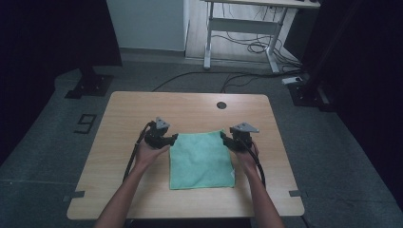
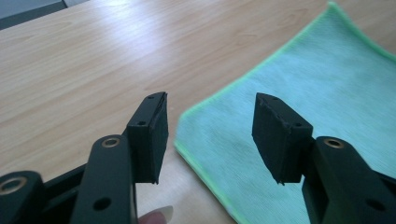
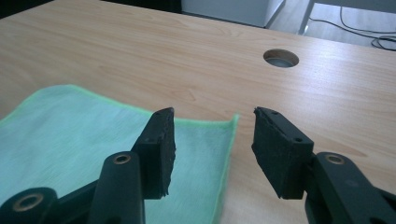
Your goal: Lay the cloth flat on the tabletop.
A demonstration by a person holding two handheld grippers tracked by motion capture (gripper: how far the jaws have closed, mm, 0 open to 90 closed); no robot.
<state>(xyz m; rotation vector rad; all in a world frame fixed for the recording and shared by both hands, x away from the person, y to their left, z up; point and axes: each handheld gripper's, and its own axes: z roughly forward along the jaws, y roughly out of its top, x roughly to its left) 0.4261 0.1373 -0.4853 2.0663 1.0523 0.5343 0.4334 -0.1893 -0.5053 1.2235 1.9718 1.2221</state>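
Note:
A light green cloth (image 1: 201,160) lies flat on the wooden table (image 1: 142,109), spread in the middle. My left gripper (image 1: 174,138) hovers at the cloth's far left corner (image 2: 184,116) with its jaws open; the corner lies below the gap, apart from the pads. My right gripper (image 1: 223,137) is at the far right corner (image 3: 232,122), jaws open too, with nothing pressed between them. In the left gripper view the cloth (image 2: 308,93) stretches off to the right; in the right gripper view the cloth (image 3: 84,135) spreads to the left.
A round cable hole (image 1: 221,105) sits near the table's far edge, also the hole (image 3: 280,58) ahead of the right jaws. Beyond the table stand a white desk frame (image 1: 242,28) and floor cables (image 1: 247,78).

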